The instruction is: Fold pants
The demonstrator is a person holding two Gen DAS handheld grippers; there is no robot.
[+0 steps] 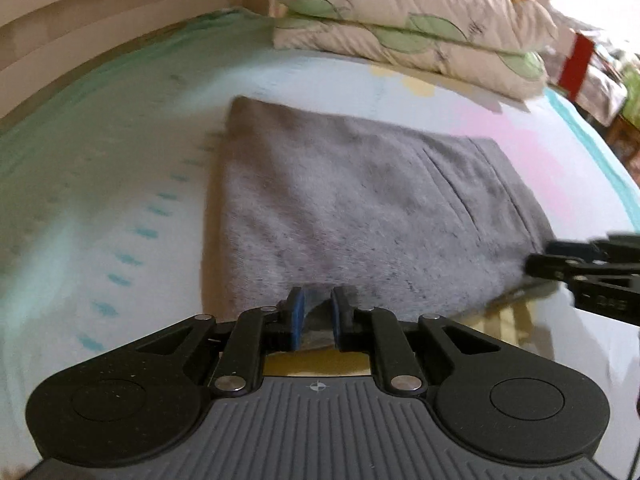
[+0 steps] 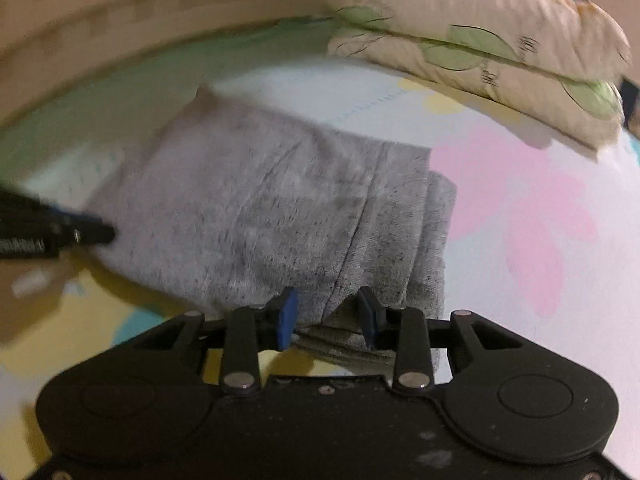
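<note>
Left wrist view: I see the grey pants (image 1: 360,208) lying as a flat, stacked rectangle on the bed sheet (image 1: 100,200), well short of the pillows (image 1: 408,28) at the far edge.
Left gripper (image 1: 318,316): jaws narrowly parted, a tuck of the pants' near edge between the blue pads (image 1: 297,316); I read this as a pinch on the cloth, though blur makes contact uncertain.
Right gripper (image 2: 328,316): jaws wider apart, straddling the near hem by the waistband end; layers bunch between them, but I cannot tell if the pads press.
Pants position: middle of the sheet, near edge toward me, one gripper at each near corner.
Done so far: legs appear doubled over; several layers show at the right end.
Left to do: I judge one more fold, near edge carried to far edge, then release and smooth.
Risk: uneven grips could skew the stack.
</note>
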